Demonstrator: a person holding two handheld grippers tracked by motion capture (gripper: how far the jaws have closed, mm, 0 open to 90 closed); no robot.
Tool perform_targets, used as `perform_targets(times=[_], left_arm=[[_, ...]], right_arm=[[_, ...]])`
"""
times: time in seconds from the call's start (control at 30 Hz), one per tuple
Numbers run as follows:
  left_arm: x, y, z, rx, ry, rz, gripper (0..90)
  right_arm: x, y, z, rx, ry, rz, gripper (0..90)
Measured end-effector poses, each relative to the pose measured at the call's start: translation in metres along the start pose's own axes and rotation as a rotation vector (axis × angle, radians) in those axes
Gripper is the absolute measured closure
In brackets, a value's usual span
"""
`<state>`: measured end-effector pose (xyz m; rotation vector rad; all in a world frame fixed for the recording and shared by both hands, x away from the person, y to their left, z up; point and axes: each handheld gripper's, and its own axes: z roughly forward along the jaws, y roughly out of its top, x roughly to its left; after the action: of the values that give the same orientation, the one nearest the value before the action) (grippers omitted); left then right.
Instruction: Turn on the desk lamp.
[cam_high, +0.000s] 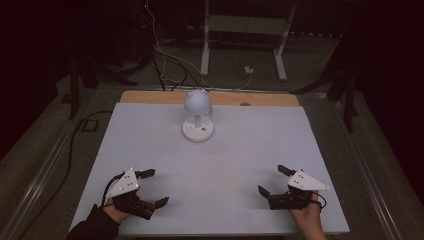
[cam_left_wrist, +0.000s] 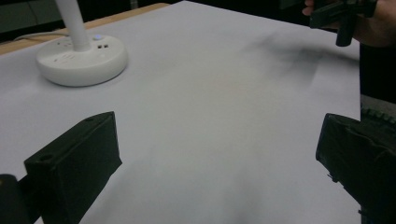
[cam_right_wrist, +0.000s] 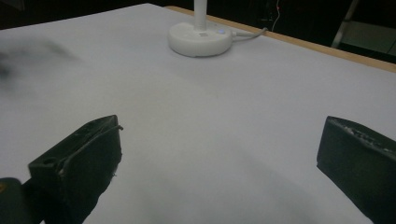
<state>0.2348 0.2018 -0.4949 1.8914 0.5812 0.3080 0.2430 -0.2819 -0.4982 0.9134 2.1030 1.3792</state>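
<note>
A small white desk lamp (cam_high: 197, 112) with a round head and a disc base stands at the back middle of the white table top (cam_high: 210, 170). Its base (cam_left_wrist: 81, 58) appears at upper left in the left gripper view, and the same base (cam_right_wrist: 200, 38) at the top of the right gripper view. My left gripper (cam_high: 153, 187) rests near the front left corner, open, nothing between its jaws. My right gripper (cam_high: 272, 180) sits near the front right, also open and empty. The right gripper (cam_left_wrist: 338, 18) and its hand appear far off in the left gripper view.
A wooden strip (cam_high: 150, 96) runs along the table's back edge. The lamp's white cord (cam_right_wrist: 250, 32) leads off the back. Cables (cam_high: 165, 60) and a white metal stand (cam_high: 245, 30) lie on the dark floor behind. The room is dim.
</note>
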Motion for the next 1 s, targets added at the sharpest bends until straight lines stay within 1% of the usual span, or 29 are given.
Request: perform_targets(times=[0.07, 0.1, 0.17, 0.33, 0.4, 0.47, 0.57, 0.8, 0.87, 0.93, 1.0], left_arm=[[0.001, 0.003, 0.001, 0.005, -0.005, 0.002, 0.3], [0.0, 0.006, 0.002, 0.005, 0.0, 0.012, 0.2], [-0.001, 0.008, 0.002, 0.003, 0.002, 0.013, 0.2], [0.0, 0.017, 0.002, 0.004, -0.019, 0.005, 0.2], [0.0, 0.02, 0.002, 0.005, -0.014, 0.008, 0.2], [0.003, 0.027, 0.002, -0.006, -0.014, 0.002, 0.2], [0.005, 0.032, 0.004, -0.005, -0.016, 0.0, 0.3], [0.006, 0.044, 0.009, 0.002, -0.023, 0.008, 0.2], [0.007, 0.049, 0.012, 0.003, -0.02, 0.008, 0.2], [0.008, 0.051, 0.012, 0.001, -0.02, 0.005, 0.3], [0.01, 0.055, 0.014, -0.001, -0.016, 0.012, 0.2]], right_arm=[[0.0, 0.0, 0.001, 0.005, -0.003, -0.004, 0.0], [0.0, 0.0, 0.001, 0.009, -0.004, -0.005, 0.0], [0.0, 0.0, 0.001, 0.005, -0.007, -0.002, 0.0], [0.001, -0.001, 0.0, 0.006, -0.01, 0.002, 0.0], [0.001, -0.001, 0.0, 0.003, -0.004, 0.008, 0.0], [0.001, -0.001, 0.0, 0.004, -0.006, 0.005, 0.0], [0.001, -0.001, 0.0, 0.004, -0.007, 0.012, 0.0], [0.001, -0.001, 0.0, -0.002, -0.004, 0.015, 0.0], [0.001, -0.001, 0.0, 0.001, -0.003, 0.013, 0.0], [0.001, -0.001, 0.0, 0.001, -0.002, 0.016, 0.0], [0.001, -0.001, 0.0, 0.0, -0.002, 0.013, 0.0]])
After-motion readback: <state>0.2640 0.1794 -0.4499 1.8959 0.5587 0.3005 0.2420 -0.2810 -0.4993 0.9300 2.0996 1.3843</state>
